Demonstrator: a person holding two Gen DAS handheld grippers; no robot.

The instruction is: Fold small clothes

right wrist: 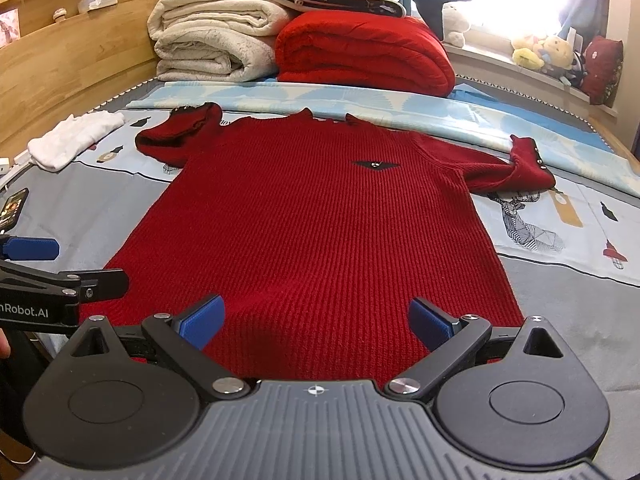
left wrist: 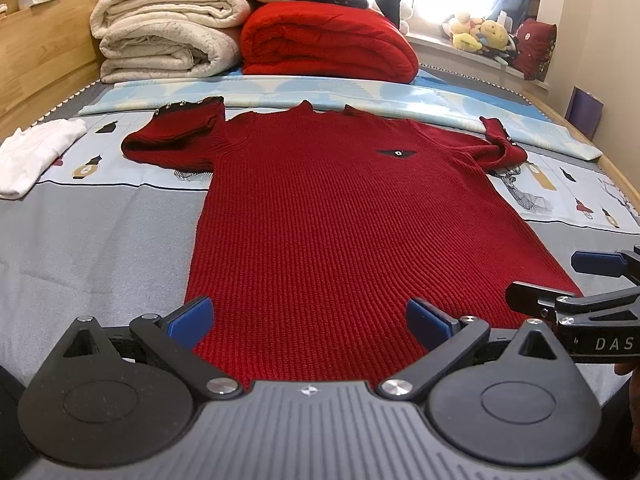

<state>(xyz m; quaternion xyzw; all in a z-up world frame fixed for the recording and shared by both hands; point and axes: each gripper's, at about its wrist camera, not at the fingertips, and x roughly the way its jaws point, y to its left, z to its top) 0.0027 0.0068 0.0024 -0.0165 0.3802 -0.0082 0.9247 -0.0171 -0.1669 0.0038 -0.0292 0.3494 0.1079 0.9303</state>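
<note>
The dark red ribbed knit sweater (left wrist: 320,216) lay spread flat, front side up, on the grey and pale blue printed bedsheet (left wrist: 100,232), its neckline toward the far end of the bed and its hem toward the cameras. Both sleeves were bent back on themselves near the shoulders, the cuffs with small metal buttons showing. The left gripper (left wrist: 310,320) stood at the hem with its blue-padded fingers (left wrist: 192,316) spread wide apart and holding nothing; the left pad sat at the sweater's left edge. The right gripper (right wrist: 316,320) was likewise wide open and empty, placed over the right part of the hem, and was seen from the left wrist view just beside the left one. No fold had been made in the body of the garment, so the inspector judged the task to be at its start: the approach to the hem before a first grasp. The next move would call for each gripper to come down on a hem corner, close on the full thickness of both knit layers, and carry them together so that the thick fabric does not sag or skew. A small white folded garment (left wrist: 36,156) lay well apart at the left, and a stack of cream and red folded blankets (left wrist: 256,40) stood beyond the neckline.
</note>
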